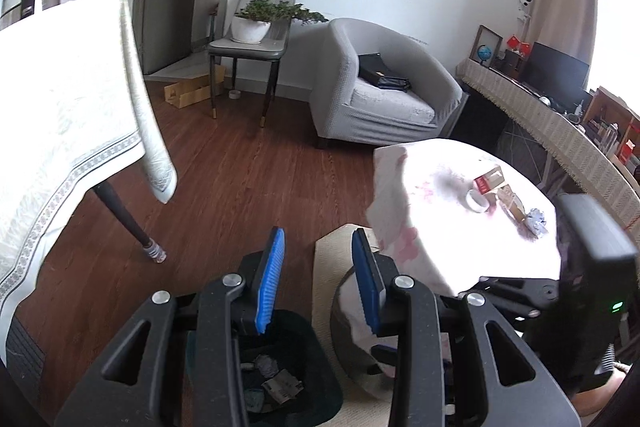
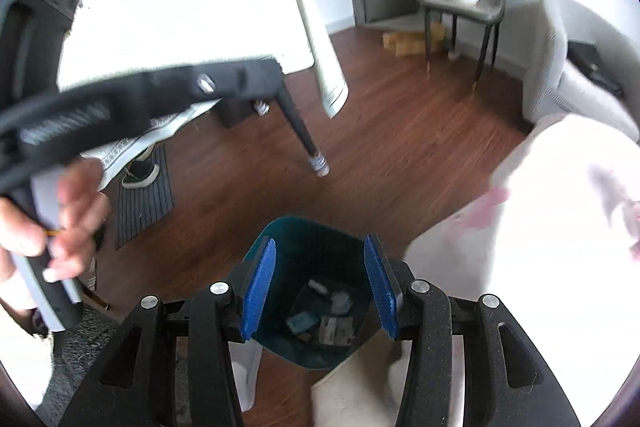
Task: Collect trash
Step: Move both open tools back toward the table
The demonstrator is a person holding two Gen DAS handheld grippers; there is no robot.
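Your right gripper [image 2: 320, 283] stood partly open with nothing between its blue pads [image 2: 260, 291]; it touched nothing and hung above the bin [image 2: 276, 239]. Your left gripper [image 1: 320, 279] was also partly open and empty, its pads [image 1: 272, 279] clear of everything.

The bin, a dark teal one, stood on the wood floor [image 1: 248, 179] just left of the small table [image 1: 460, 247]. Inside it lay crumpled paper [image 1: 266, 365] and a few flattened wrappers and cartons [image 2: 336, 327].

More trash was left on the small table's far right side: a red-and-white carton [image 1: 490, 179], a small white cup [image 1: 478, 201], a brown packet [image 1: 512, 205] and a crumpled wad [image 1: 536, 221], close together.

In the right wrist view your left hand [image 2: 60, 223] gripped the other tool's handle at the left. A big table [image 1: 60, 107] with a white cloth stood farther left, and an armchair [image 1: 384, 83] at the far wall.
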